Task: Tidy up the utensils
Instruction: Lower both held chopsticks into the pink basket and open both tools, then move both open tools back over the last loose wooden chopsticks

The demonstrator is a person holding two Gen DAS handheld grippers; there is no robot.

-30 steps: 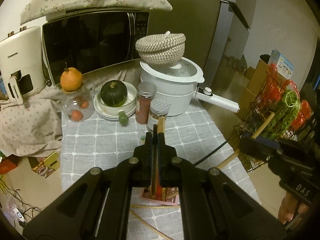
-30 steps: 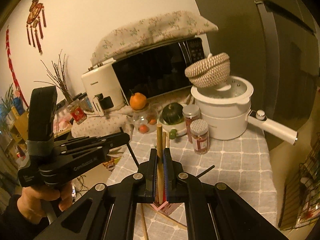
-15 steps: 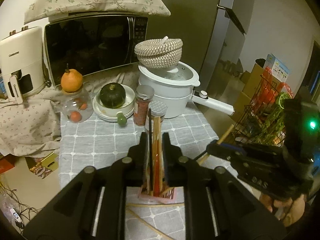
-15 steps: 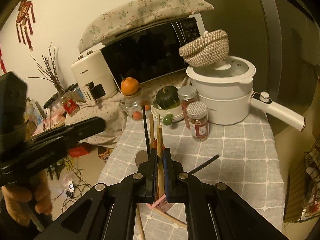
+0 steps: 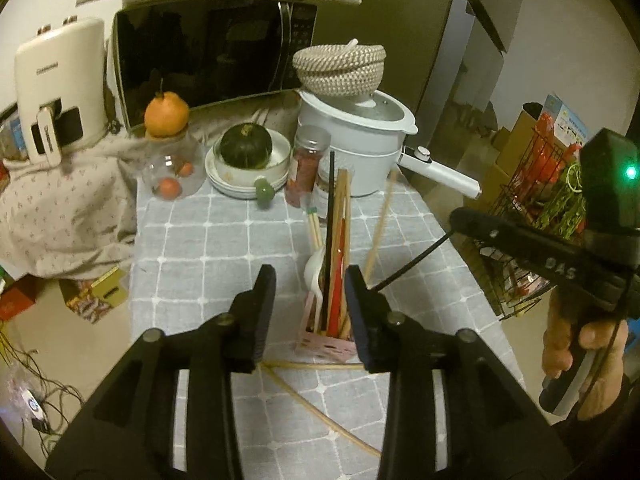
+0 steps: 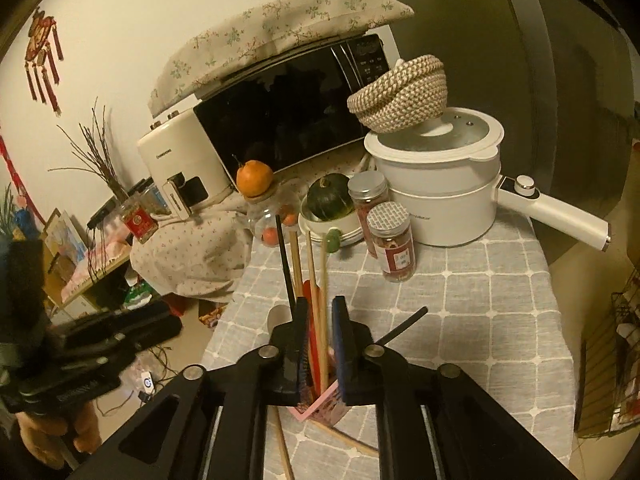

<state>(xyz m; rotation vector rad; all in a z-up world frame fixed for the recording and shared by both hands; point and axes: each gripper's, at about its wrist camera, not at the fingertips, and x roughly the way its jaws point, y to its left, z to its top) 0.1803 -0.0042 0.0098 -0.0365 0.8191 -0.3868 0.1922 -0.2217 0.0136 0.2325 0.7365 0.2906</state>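
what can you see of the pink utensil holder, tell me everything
The pink utensil holder is a small, box-shaped cup, plastic by its look, with slots cut near its base. It stands upright on the grey checked tablecloth, just ahead of both grippers. It holds wooden chopsticks, a black stick, a red utensil and a white spoon, all leaning out of its top. Loose chopsticks lie on the cloth beside its base.

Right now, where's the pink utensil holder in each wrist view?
Left wrist: pink utensil holder sits low centre, between the open left tongs.
Right wrist: it shows at bottom centre, under the right tongs.
Shared landmark: white pot behind it in both.
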